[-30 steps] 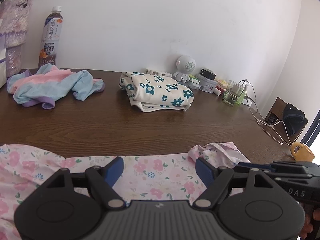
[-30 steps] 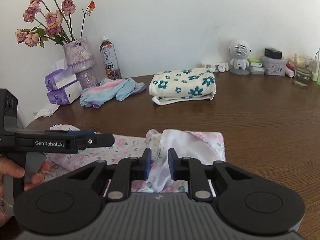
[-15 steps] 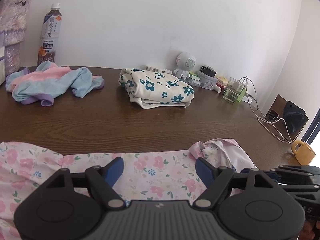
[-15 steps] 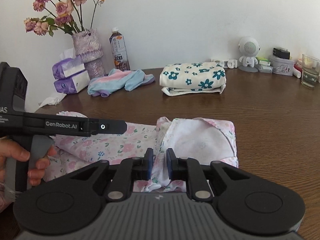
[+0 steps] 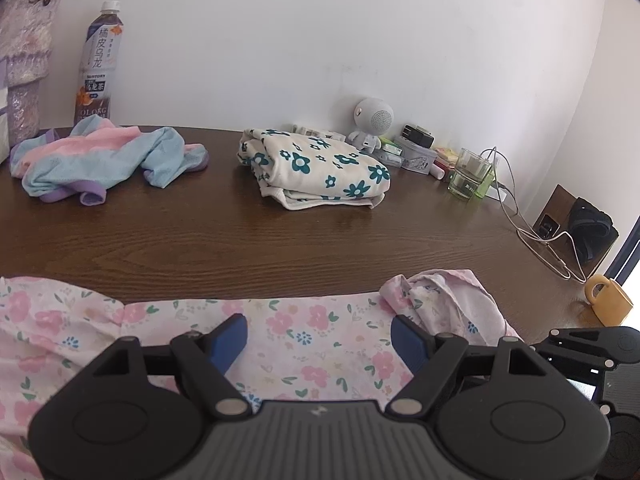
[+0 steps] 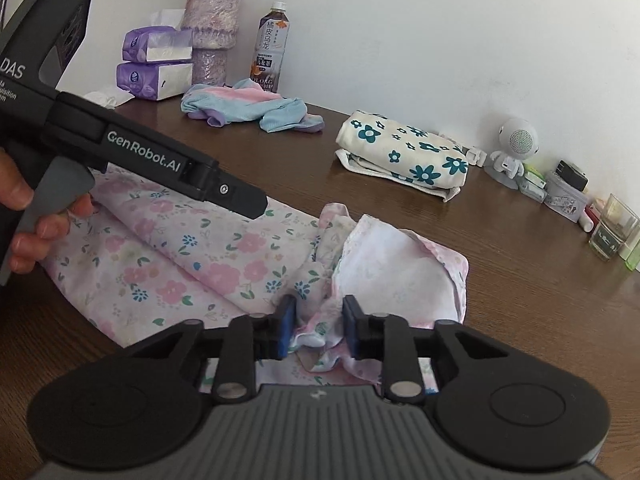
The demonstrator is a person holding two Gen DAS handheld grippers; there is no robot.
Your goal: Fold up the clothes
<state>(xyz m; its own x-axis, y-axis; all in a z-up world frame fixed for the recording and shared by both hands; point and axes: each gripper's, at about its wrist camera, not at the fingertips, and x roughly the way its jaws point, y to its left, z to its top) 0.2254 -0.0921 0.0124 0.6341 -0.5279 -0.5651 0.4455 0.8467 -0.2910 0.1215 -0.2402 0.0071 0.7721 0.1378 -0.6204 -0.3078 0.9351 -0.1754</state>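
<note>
A pink floral garment (image 5: 312, 336) lies flat along the near edge of the brown table (image 5: 280, 236); it also shows in the right wrist view (image 6: 192, 256). Its right end is bunched, with the white inside turned up (image 6: 392, 268). My left gripper (image 5: 318, 340) is open and empty, fingers spread just above the cloth. My right gripper (image 6: 316, 324) has its fingers parted on either side of a bunched fold at the garment's right end. The left gripper's body (image 6: 132, 156) crosses the right wrist view.
A folded cream garment with teal flowers (image 5: 316, 168) and a crumpled pink, blue and purple garment (image 5: 104, 160) lie farther back. A tea bottle (image 5: 98, 64), vase (image 6: 210, 32), tissue packs (image 6: 154, 64), robot-shaped speaker (image 5: 372, 120), glass (image 5: 470, 176), cables and a yellow mug (image 5: 608, 300) line the edges.
My right gripper's fingers have spread apart around the bunched fold they were pinching, and it has swung to the right. The left gripper stays open over the garment.
</note>
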